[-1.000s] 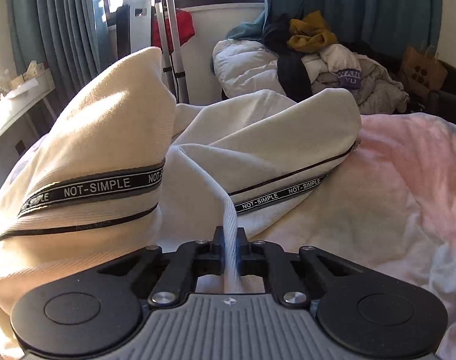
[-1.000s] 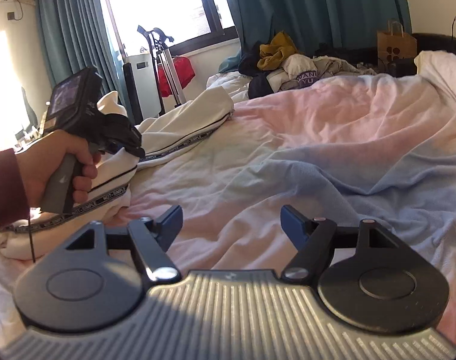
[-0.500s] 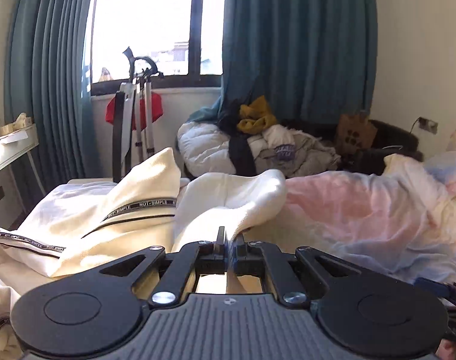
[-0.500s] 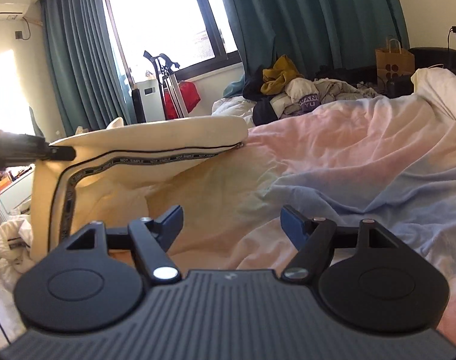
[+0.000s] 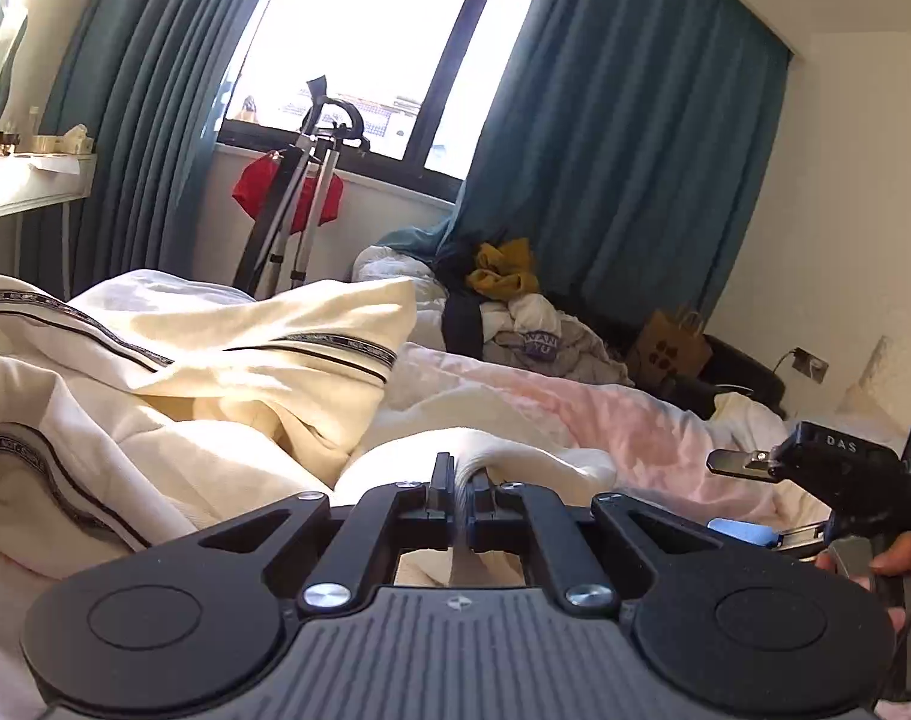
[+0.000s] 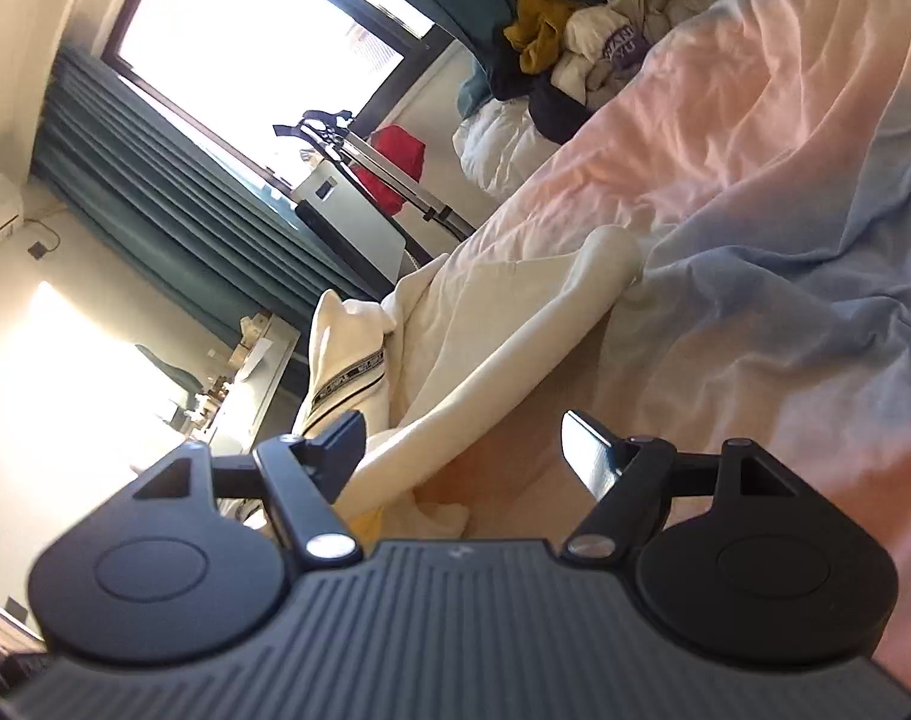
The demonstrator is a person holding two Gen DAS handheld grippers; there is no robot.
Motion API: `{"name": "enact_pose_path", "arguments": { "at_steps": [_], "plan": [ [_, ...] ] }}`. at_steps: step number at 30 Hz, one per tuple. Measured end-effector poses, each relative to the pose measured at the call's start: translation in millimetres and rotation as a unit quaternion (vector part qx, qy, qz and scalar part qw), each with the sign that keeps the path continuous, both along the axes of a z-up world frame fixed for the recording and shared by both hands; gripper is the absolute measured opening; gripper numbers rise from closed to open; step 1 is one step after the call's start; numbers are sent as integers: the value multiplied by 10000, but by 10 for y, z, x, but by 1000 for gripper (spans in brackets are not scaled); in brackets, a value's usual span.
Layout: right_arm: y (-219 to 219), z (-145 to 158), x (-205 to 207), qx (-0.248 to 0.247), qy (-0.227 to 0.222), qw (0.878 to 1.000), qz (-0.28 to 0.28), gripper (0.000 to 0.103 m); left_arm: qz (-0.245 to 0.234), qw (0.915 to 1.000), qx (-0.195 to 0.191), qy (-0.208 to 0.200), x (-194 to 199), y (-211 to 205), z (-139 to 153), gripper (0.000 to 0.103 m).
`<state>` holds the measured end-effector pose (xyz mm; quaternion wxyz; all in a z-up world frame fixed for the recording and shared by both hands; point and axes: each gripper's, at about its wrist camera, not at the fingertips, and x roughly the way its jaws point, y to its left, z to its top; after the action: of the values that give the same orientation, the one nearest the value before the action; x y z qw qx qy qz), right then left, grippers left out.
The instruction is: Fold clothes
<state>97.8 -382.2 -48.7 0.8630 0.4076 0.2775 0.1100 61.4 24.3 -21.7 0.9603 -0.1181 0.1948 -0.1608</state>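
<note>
A cream garment point(image 5: 215, 396) with black lettered stripes lies bunched on the bed; it also shows in the right wrist view point(image 6: 467, 354). My left gripper point(image 5: 460, 489) is shut on a fold of this cream fabric, which runs out between the jaws. My right gripper point(image 6: 464, 441) is open and empty, tilted, just above the garment's edge. In the left wrist view the right gripper point(image 5: 749, 498) shows at the right edge, held in a hand.
The bed carries a pink and blue duvet point(image 6: 785, 210). A pile of other clothes point(image 5: 515, 312) lies at the far end. A folded metal cart with a red bag point(image 5: 293, 204) stands under the window. A white desk point(image 5: 23, 186) stands at the left.
My left gripper has carried the cream fabric toward the right and lowered it. My right gripper has tilted sharply and come close to the garment's edge, still open.
</note>
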Motion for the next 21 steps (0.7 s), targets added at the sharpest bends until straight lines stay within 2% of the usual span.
{"name": "enact_pose_path", "arguments": {
  "at_steps": [4,5,8,11,14,15,16,17,21],
  "plan": [
    [93,-178,641,-47,601,9980,-181,76,19,9997,22,-252,70,184,-70,4],
    [112,-267,796,21,751,9968,-279,76,10,9996,-88,-279,113,237,-94,4],
    [177,-523,1174,313,1025,9932,-459,75,16,9986,-374,-374,263,384,-171,4],
    [255,-646,1459,209,1122,9912,-665,74,-72,9976,-441,-525,415,457,-254,4],
    [282,-705,1692,4,1279,9872,-948,61,-328,9961,-597,-569,571,466,-352,4],
    [283,-691,1765,-171,1374,9853,-996,41,-345,9965,-560,-520,620,451,-392,4],
    [285,-653,1824,-411,1445,9833,-1025,15,-325,9973,-500,-431,666,431,-434,5],
    [275,-591,1876,-678,1455,9815,-1042,10,-322,9976,-491,-366,698,419,-471,6],
    [125,-213,1853,-1089,886,9847,-1030,6,-449,9966,-651,-246,739,394,-529,11]
  ]
}}
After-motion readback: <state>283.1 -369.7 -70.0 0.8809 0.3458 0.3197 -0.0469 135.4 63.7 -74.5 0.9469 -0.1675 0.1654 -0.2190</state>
